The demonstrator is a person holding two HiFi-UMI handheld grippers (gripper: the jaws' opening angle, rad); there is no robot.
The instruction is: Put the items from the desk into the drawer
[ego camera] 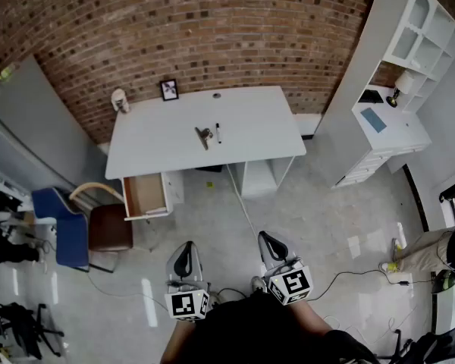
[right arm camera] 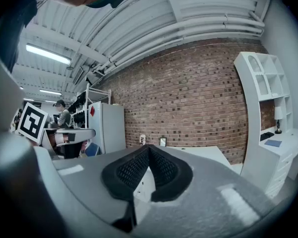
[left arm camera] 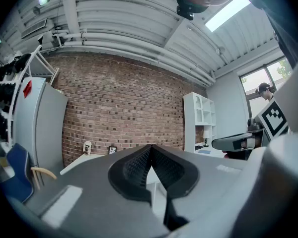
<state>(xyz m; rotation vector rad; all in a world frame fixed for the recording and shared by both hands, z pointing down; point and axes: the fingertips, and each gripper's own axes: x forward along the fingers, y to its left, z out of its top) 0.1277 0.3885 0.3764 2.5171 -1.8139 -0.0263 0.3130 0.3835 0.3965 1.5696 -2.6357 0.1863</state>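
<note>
A white desk (ego camera: 246, 127) stands against the brick wall, far ahead of me. On it lie a small metal clip (ego camera: 204, 136) and a black pen (ego camera: 218, 133); a picture frame (ego camera: 169, 89) and a small pale figure (ego camera: 120, 101) stand at its back edge. Its left drawer (ego camera: 145, 196) is pulled open, with something flat and pale inside. My left gripper (ego camera: 186, 247) and right gripper (ego camera: 268, 238) are held close to my body, well short of the desk. Both are shut with nothing between the pads (left arm camera: 139, 165) (right arm camera: 131, 170). The desk (left arm camera: 82, 160) (right arm camera: 198, 152) shows small in both gripper views.
A blue chair (ego camera: 61, 226) and a brown chair (ego camera: 110, 227) stand left of the open drawer. A grey fridge (ego camera: 26, 127) is at far left, a white shelf unit (ego camera: 417, 36) and side desk (ego camera: 390, 127) at right. Cables (ego camera: 349, 275) trail over the floor.
</note>
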